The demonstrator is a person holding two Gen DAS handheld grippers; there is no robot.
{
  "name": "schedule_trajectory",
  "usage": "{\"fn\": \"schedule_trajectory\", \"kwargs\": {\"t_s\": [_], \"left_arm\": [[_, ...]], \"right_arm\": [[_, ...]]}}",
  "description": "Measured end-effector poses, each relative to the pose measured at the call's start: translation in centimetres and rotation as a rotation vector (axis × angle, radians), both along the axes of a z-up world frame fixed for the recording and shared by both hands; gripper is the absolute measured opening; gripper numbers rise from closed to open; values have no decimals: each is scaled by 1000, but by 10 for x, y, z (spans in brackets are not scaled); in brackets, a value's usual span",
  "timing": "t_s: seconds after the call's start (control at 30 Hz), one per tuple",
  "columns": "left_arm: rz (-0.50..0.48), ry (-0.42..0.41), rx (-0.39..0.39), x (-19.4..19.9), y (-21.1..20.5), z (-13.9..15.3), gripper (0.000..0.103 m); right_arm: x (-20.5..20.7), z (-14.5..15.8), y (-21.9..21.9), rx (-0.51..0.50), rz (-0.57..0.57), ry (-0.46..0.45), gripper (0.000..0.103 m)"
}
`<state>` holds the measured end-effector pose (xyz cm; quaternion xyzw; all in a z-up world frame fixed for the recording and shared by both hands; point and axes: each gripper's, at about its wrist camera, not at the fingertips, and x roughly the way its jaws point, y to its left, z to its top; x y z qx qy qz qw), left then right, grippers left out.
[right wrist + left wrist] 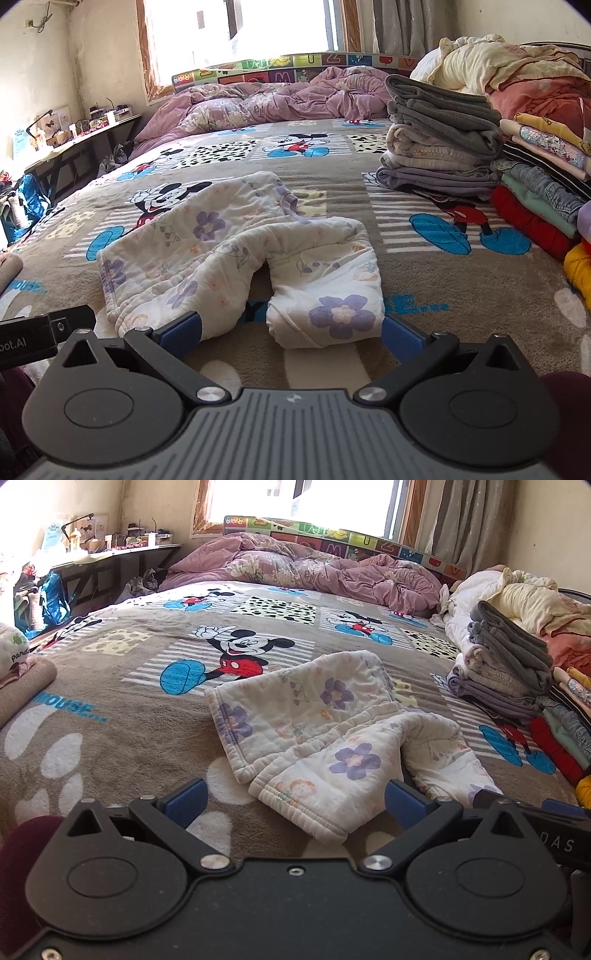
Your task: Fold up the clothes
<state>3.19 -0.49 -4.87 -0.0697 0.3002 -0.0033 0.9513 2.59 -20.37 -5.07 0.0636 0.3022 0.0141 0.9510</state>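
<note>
Floral quilted trousers (236, 254) lie on bed (443, 288), unfolded, legs splayed, cuffs just ahead of both grippers. Left gripper (295, 803) spread wide, empty, above left cuff. Right gripper (291, 334) spread wide, empty, right cuff between its blue fingers (184, 330). Folded stacks (439, 147) beyond, to right: several garments done. This pair not yet started.

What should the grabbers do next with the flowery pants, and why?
Probably close each open gripper on a leg cuff of the flowery pants: left gripper and right gripper sit at the cuffs, holding nothing, and the legs lie spread apart, unfolded.
</note>
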Motion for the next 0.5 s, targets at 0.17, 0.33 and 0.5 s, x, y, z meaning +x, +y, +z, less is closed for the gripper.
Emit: {"fn": "schedule_trajectory", "kwargs": {"t_s": [0.17,0.33,0.5], "left_arm": [[-2,-15,15,-4,1,5,103],[-16,-8,3,3,4,3,103],[-30,-2,-4,27,5,8,103]], "right_arm": [[-3,8,2,7,6,-22,103],[2,7,0,25,41,-23,103],[16,1,-2,51,64,-8,103]]}}
